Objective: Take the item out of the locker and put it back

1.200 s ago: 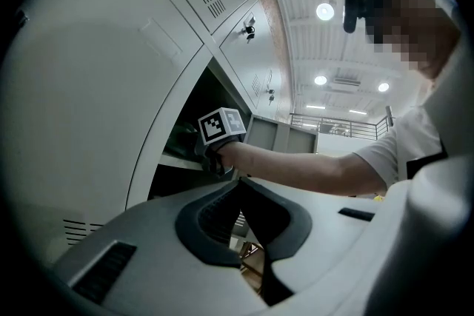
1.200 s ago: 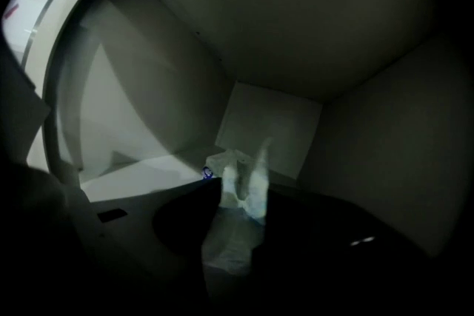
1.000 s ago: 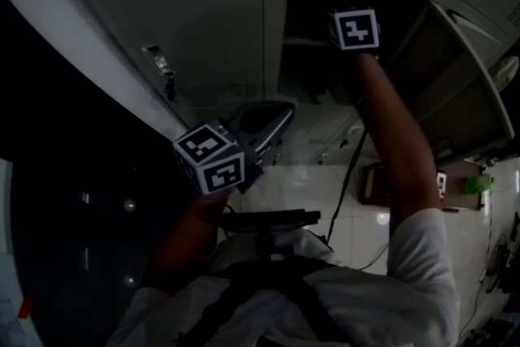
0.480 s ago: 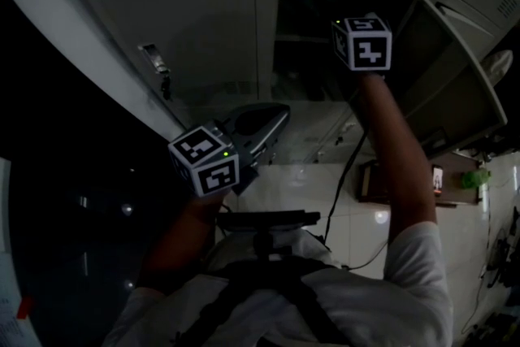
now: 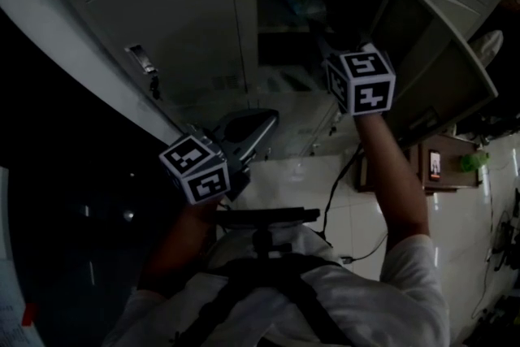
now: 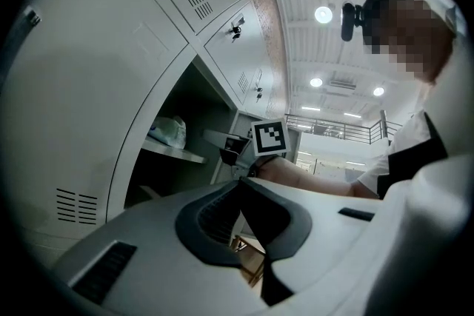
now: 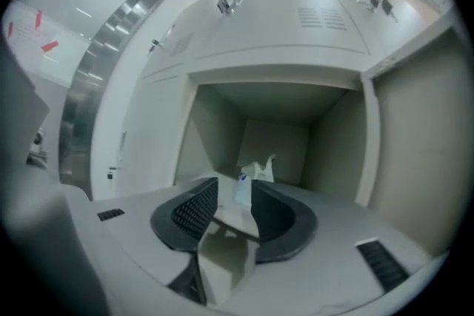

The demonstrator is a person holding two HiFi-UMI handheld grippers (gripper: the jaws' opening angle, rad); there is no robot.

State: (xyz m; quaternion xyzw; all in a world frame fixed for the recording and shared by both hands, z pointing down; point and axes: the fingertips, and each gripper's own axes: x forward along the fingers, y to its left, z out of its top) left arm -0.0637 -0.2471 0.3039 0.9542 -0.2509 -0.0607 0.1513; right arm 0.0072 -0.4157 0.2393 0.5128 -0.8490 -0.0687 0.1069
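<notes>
The open compartment (image 7: 274,115) of the locker (image 5: 162,36) is bounded by a left post, a top rail and a right side wall. Its door (image 5: 439,53) is swung wide to the right, so the mouth stands free across its whole width. The right gripper (image 7: 235,195) points about level into that mouth, roughly midway between the side edges and clear of both, with its tips near the front edge. Its jaws have just been closing and stand part open with nothing between the pads; the bag (image 7: 257,172) shows only in line with the gap, farther in. The left gripper (image 6: 241,183) hangs lower, nearer and to the left, in front of the locker's closed face beside the opening. Its jaws are brought together at the tips on nothing, and there is open room around it. The bag is a small crumpled pouch of thin, pale plastic, with a tuft sticking up at the top and a touch of blue low on one side. It lies on the shelf (image 6: 174,153) toward the back of the compartment, well apart from both grippers. The space under the shelf is dark, and what is in it cannot be told.
</notes>
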